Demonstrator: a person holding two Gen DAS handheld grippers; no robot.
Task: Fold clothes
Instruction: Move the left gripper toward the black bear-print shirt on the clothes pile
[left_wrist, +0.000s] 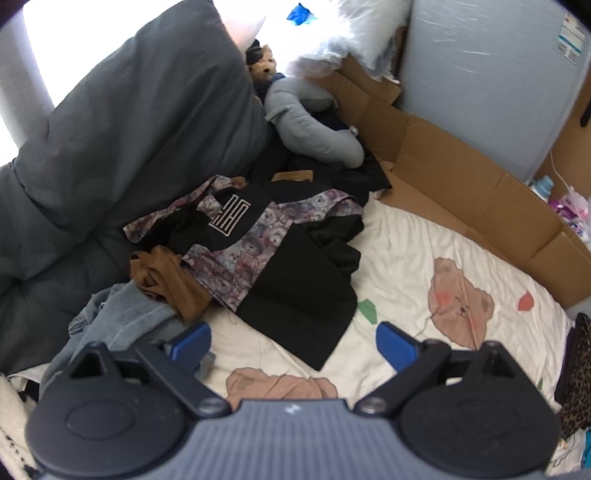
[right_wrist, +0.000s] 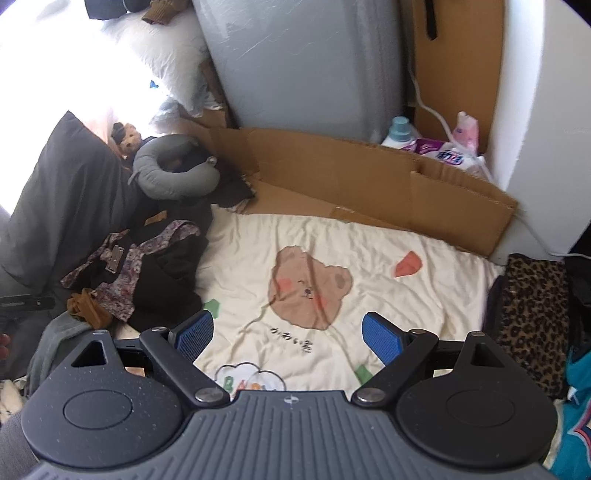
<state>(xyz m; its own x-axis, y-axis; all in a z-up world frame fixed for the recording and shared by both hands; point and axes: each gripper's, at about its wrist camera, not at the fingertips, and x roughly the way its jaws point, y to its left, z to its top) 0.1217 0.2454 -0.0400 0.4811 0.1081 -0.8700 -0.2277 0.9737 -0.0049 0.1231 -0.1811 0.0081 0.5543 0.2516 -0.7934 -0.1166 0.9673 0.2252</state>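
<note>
The right gripper hangs over a cream sheet with its blue pads spread wide and nothing between them. A brown bear print lies on the sheet just ahead of the pads. To the left, a heap of clothes in black and floral cloth rests against a dark grey pillow, with a tan piece at its near edge. Behind the heap sits a grey neck pillow and a small teddy. Flattened cardboard runs along the sheet's far edge. A leopard-print cloth lies at the right.
</note>
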